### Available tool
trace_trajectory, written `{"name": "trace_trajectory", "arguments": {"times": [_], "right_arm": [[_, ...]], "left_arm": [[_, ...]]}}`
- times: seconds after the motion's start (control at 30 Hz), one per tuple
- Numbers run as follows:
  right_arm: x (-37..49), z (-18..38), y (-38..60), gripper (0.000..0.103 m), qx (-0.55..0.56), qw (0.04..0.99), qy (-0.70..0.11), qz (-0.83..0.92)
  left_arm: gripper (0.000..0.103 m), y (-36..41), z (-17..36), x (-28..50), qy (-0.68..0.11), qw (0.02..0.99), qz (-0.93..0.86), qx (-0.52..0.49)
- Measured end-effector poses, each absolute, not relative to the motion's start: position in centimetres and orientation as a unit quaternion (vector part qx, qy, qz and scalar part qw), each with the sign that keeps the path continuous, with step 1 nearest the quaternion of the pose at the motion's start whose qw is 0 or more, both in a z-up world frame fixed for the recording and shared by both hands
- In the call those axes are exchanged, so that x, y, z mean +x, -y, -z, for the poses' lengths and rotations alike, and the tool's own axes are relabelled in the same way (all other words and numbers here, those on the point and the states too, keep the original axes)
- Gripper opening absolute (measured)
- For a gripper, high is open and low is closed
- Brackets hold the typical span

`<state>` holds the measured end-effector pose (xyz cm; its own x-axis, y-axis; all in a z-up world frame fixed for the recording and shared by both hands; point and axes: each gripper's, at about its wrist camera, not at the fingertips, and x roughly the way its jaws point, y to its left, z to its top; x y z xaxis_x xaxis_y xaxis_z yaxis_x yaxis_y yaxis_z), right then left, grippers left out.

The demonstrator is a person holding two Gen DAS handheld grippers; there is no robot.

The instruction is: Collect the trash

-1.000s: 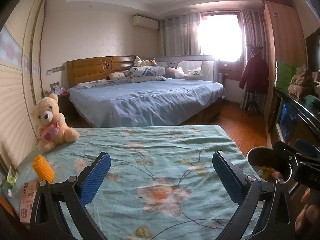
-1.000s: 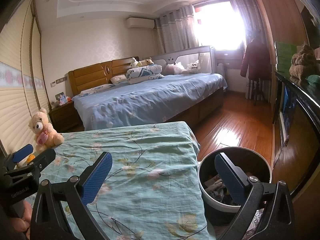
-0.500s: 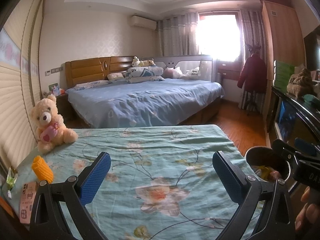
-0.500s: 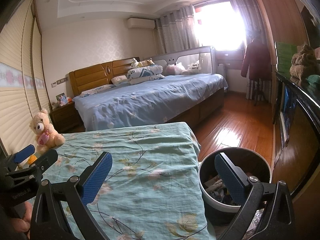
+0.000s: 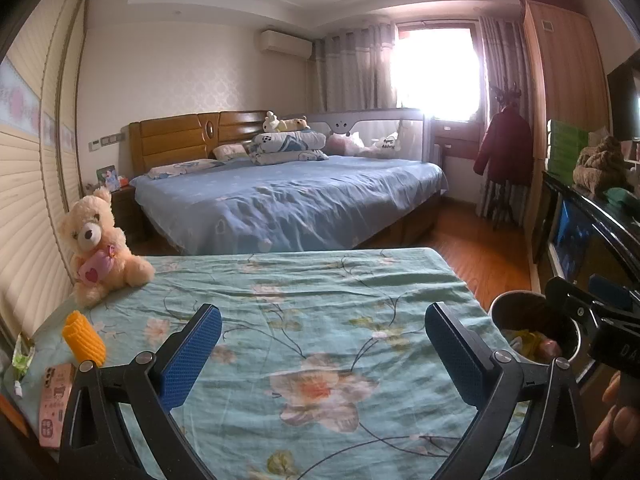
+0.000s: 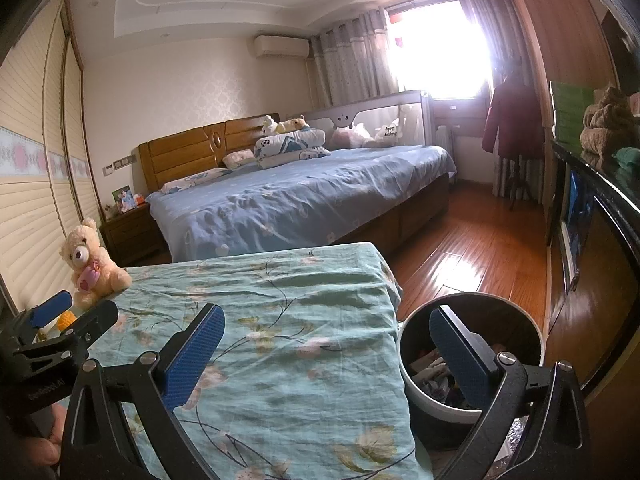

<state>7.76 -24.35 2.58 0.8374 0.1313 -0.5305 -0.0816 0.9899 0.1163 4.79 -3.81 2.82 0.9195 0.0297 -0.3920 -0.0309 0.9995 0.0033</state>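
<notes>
My left gripper is open and empty above a green floral bedspread. At the bedspread's left edge lie a green wrapper, a pink packet and an orange ribbed roll. My right gripper is open and empty; its right finger hangs over a round trash bin that holds crumpled trash. The bin also shows in the left wrist view, beside the bed's right edge. The left gripper shows in the right wrist view at the far left.
A cream teddy bear sits at the bedspread's far left corner. A large blue bed stands behind. A dark cabinet lines the right wall, with wooden floor between it and the beds.
Both views have shifted only slightly; the left gripper has drifted a little. Both grippers stay open and empty.
</notes>
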Motion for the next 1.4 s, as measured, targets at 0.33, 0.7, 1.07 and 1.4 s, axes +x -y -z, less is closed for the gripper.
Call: {"name": "trace_trajectory", "arguments": {"times": [0.33,0.7,1.07,1.4], "right_arm": [[7.48,-2.67,24.25,0.103,0.045,0.957,-0.282,-0.059],[7.39,-2.77,24.15,0.103,0.046,0.957,-0.282,-0.059],[7.48,-2.65,24.17,0.103,0.046,0.956,-0.284,-0.06],[7.41,-2.55,23.75,0.103,0.047,0.955,-0.287,-0.063]], "left_arm": [[0.102,3.78,-2.88,4.81,-0.201,0.979,-0.016,-0.002],[0.102,3.76,-2.9,4.82,-0.201,0.979,-0.016,-0.002],[0.102,3.72,-2.94,4.79,-0.201,0.979,-0.016,-0.001],[0.102,3.54,-2.82,4.89,-0.206,0.978,-0.017,-0.003]]}}
